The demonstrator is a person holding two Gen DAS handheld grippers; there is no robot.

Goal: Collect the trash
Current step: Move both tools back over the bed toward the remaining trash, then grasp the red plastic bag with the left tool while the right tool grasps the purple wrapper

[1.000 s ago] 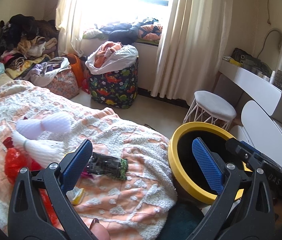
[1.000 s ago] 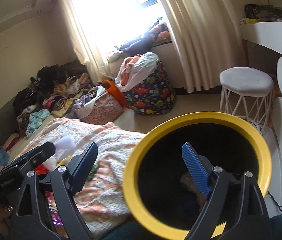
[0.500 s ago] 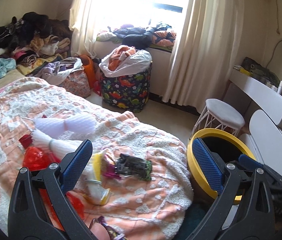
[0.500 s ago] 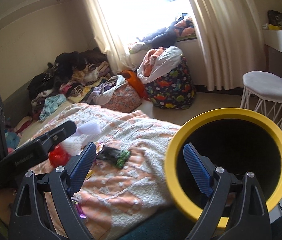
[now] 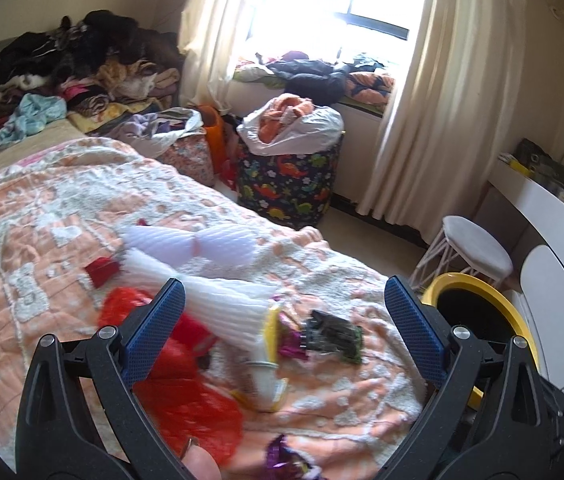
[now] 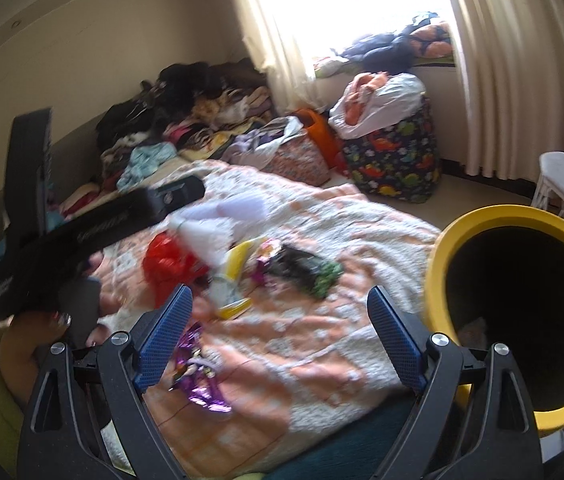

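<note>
**Light litter ahead of both tongs**

You are holding the left tongs point(image 5: 283, 324) and right tongs point(image 6: 278, 330) apart and empty. Just ahead, wrappers point(image 6: 301, 266), foam point(image 5: 218, 296) and a red bag point(image 5: 186, 404) are lying on the bed point(image 5: 42, 216): light, soft, crinkly. Pinch bunched edges. The bin point(image 6: 521, 320) is standing to your right.

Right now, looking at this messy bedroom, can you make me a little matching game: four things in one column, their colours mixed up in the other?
Things:
1. bin rim
2. crumpled plastic bag on the bedspread
3. stool seat
4. foil wrapper nearest the right gripper

Colours:
a. white
b. purple
c. yellow
d. red

Pairs: 1-c, 2-d, 3-a, 4-b
</note>
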